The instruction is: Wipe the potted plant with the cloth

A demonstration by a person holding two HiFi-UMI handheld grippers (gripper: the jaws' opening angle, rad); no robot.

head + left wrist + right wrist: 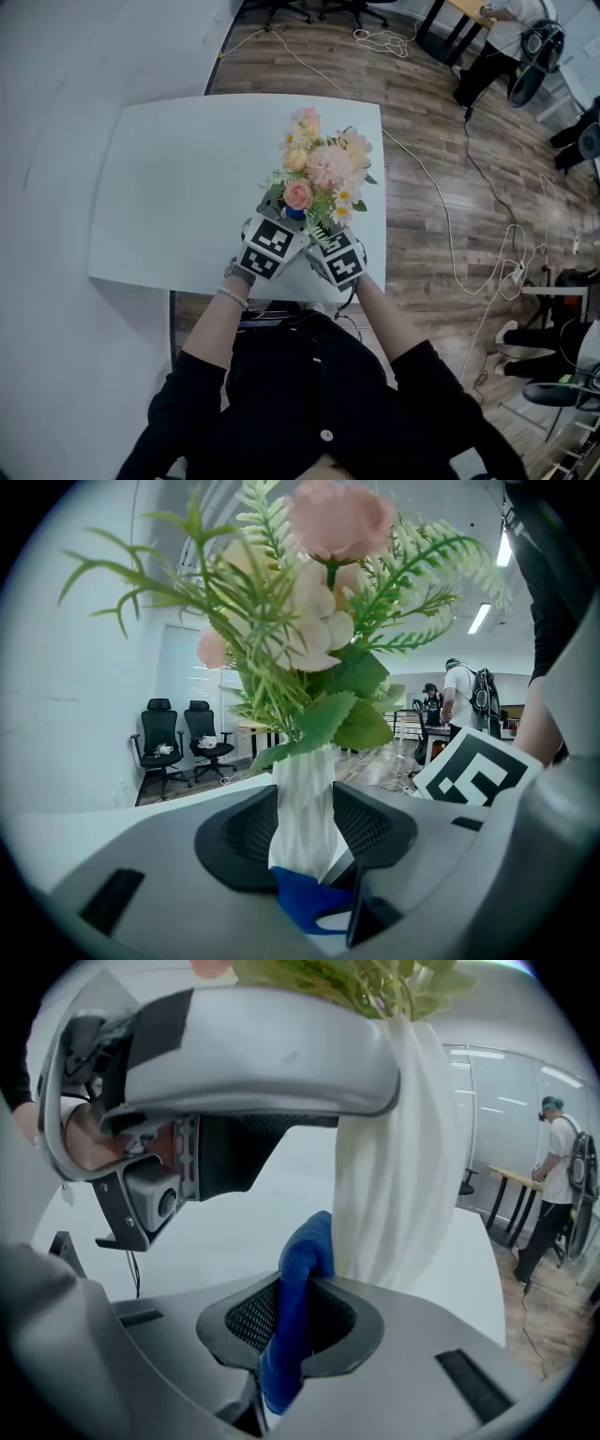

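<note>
**Both grippers at the pot, cloth against its side**

Dark sleeves (281, 394) fill the bottom of the head view, and both arms stretch to the near edge of the white tabletop (178, 178). The left gripper (278, 208) and right gripper (317, 234) meet there, tucked under the potted plant (319, 164). It stands toward the tabletop's near right corner, with pink, peach and white blooms among fern fronds. From above the foliage hides the jaws, and only a blue speck of cloth (293, 214) shows. Cables (450, 216) trail over the wood floor past the right edge.

From the left gripper view, the plant's ribbed white pot (305, 803) stands upright between the jaws, which are partly spread and pressed against its two sides. The cloth lies bunched at its foot, and the right gripper's marker cube (476, 775) sits close on the right. Leaves block much of the room. Two office chairs (178, 738) stand by the far wall.

From the right gripper view, the jaws are almost together, pinching the cloth, whose upper fold touches the pot's lower side. The left gripper arches overhead. A person (555, 1176) stands at the far right.
</note>
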